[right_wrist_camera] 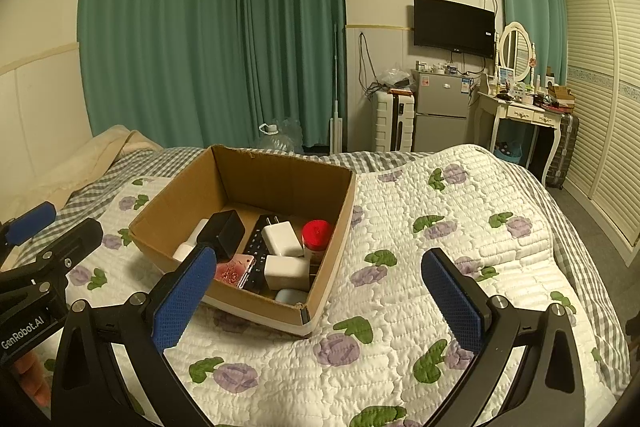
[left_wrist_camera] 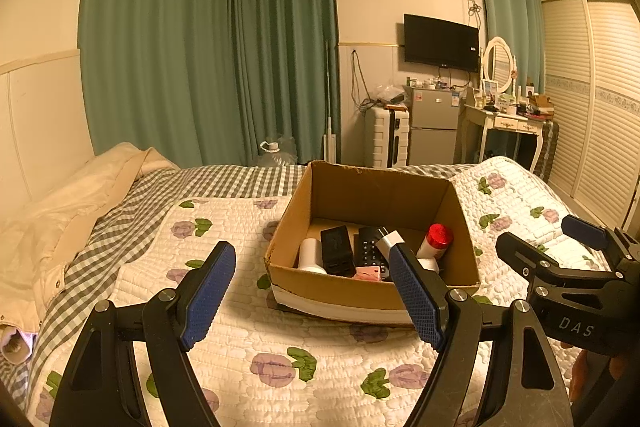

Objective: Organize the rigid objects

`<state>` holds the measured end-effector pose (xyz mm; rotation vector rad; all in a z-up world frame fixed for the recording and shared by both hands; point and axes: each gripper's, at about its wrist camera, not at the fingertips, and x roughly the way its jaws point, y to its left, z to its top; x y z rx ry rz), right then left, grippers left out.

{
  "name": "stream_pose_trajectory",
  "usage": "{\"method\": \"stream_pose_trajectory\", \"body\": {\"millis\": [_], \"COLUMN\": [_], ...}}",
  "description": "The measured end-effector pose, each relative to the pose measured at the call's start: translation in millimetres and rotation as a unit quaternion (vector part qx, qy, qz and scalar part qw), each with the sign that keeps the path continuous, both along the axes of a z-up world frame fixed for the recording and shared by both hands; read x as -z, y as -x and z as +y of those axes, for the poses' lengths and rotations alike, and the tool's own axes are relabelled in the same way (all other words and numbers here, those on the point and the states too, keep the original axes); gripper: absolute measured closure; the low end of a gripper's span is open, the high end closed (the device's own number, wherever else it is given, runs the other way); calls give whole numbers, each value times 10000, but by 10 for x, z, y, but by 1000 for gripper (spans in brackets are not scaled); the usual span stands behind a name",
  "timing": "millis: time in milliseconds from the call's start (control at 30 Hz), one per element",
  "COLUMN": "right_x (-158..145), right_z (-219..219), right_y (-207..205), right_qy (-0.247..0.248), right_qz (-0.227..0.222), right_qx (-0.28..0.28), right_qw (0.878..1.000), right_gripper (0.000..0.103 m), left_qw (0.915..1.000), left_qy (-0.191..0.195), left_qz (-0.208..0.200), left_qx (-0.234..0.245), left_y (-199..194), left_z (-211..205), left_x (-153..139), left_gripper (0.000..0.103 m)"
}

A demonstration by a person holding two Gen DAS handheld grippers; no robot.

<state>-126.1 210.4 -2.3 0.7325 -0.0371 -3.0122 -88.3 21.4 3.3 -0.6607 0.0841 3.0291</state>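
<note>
An open cardboard box (left_wrist_camera: 416,297) stands on the bed; it also shows in the right wrist view (right_wrist_camera: 168,211). Inside lie a black charger block (right_wrist_camera: 224,233), two white plug adapters (right_wrist_camera: 282,239), a red-capped bottle (right_wrist_camera: 316,233), a black remote (left_wrist_camera: 370,247), a white cylinder (left_wrist_camera: 311,254), a pink card (right_wrist_camera: 234,273) and a pale blue object (right_wrist_camera: 290,295). My left gripper (left_wrist_camera: 312,263) is open and empty, just in front of the box. My right gripper (right_wrist_camera: 320,269) is open and empty, at the box's near right corner.
The bed has a flowered quilt (right_wrist_camera: 440,227) and a checked sheet (left_wrist_camera: 120,211), with a cream blanket (left_wrist_camera: 60,203) at the left. Beyond the bed are green curtains, a suitcase (right_wrist_camera: 394,121), a small fridge (right_wrist_camera: 442,111) and a dressing table (right_wrist_camera: 520,111).
</note>
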Motion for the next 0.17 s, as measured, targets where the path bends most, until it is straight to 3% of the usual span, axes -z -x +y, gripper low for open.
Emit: {"method": "stream_pose_trajectory", "body": {"millis": [167], "right_x": [4], "right_z": [8], "right_y": [-9], "right_qy": [-8], "right_qz": [-8], "right_qx": [-1], "right_qw": [10000], "right_gripper": [0], "left_qw": [10000], "left_qy": [34], "left_qz": [6], "left_qx": [5], "left_y": [1], "left_z": [10], "left_x": [6], "left_gripper": [21]}}
